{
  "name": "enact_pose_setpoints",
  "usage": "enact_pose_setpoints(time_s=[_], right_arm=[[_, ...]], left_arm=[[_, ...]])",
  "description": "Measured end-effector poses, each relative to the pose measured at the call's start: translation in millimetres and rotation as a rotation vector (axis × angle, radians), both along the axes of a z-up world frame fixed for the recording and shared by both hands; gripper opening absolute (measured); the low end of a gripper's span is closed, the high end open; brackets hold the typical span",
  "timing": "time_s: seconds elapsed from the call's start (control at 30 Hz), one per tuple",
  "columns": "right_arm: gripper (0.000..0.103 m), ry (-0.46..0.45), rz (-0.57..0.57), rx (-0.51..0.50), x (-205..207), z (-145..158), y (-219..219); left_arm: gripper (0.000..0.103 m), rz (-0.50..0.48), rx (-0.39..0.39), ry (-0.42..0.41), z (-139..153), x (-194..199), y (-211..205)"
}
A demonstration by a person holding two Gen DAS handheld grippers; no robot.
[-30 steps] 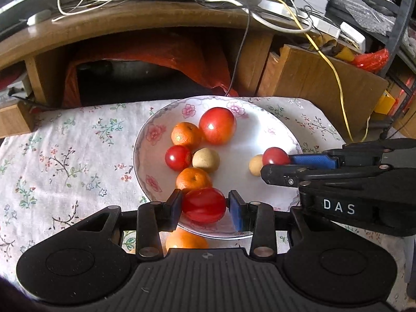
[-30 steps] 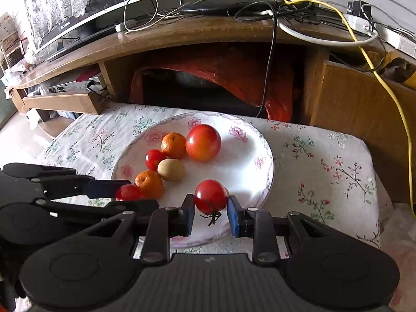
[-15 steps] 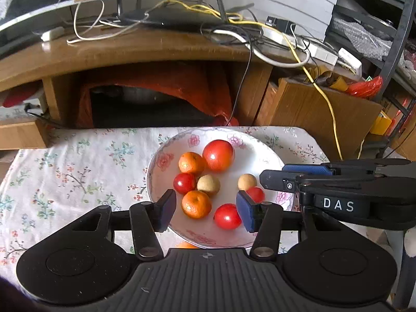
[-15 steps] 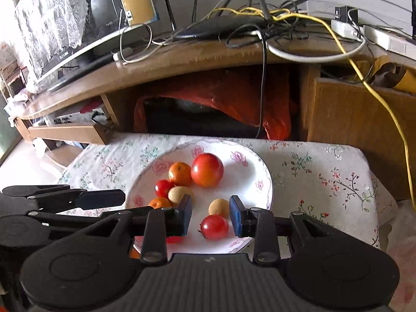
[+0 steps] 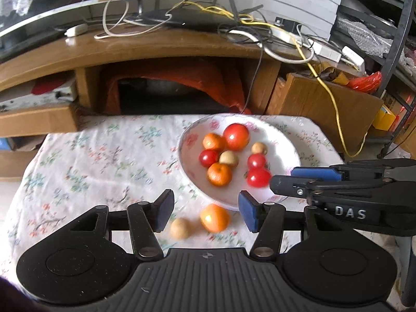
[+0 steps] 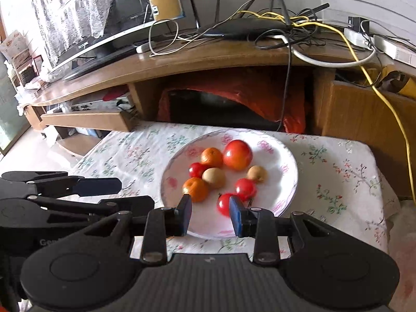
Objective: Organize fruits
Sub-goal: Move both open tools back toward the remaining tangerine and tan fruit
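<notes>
Low in the left frame, my left gripper (image 5: 205,210) is opening, nothing between its jaws; right gripper (image 6: 210,214) slightly apart, empty. Orange (image 5: 215,218) and pale fruit (image 5: 180,228) lie off the plate (image 5: 286,153) on the table. Risk: either could roll if nudged.

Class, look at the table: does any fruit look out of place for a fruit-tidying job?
Yes. Two fruits lie on the cloth, not in the plate: an orange just outside its near rim, and a small tan fruit beside it. The other eight fruits sit in the plate, so these two look like stragglers.
</notes>
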State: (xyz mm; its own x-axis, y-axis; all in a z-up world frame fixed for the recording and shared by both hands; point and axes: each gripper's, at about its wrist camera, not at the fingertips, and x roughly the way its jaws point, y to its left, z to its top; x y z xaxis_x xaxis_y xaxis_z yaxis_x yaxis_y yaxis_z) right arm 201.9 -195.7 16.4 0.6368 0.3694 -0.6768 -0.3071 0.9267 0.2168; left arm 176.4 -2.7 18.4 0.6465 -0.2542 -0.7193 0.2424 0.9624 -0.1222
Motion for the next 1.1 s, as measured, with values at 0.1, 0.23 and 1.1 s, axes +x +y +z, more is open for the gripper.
enact_pose_setpoints(time_s=[0.1, 0.23, 1.1], right_arm=[[0.032, 0.019, 0.012, 0.010, -8, -2, 8], [0.032, 0.040, 0.043, 0.001, -17, -9, 19], [0.032, 0.025, 0.115, 0.002, 3, -66, 65]], left_arm=[[0.063, 0.025, 0.006, 0.023, -4, -4, 11], [0.063, 0.051, -0.005, 0.033, -5, -8, 30], [0.066, 0.009, 0.051, 0.110, -40, -10, 50]])
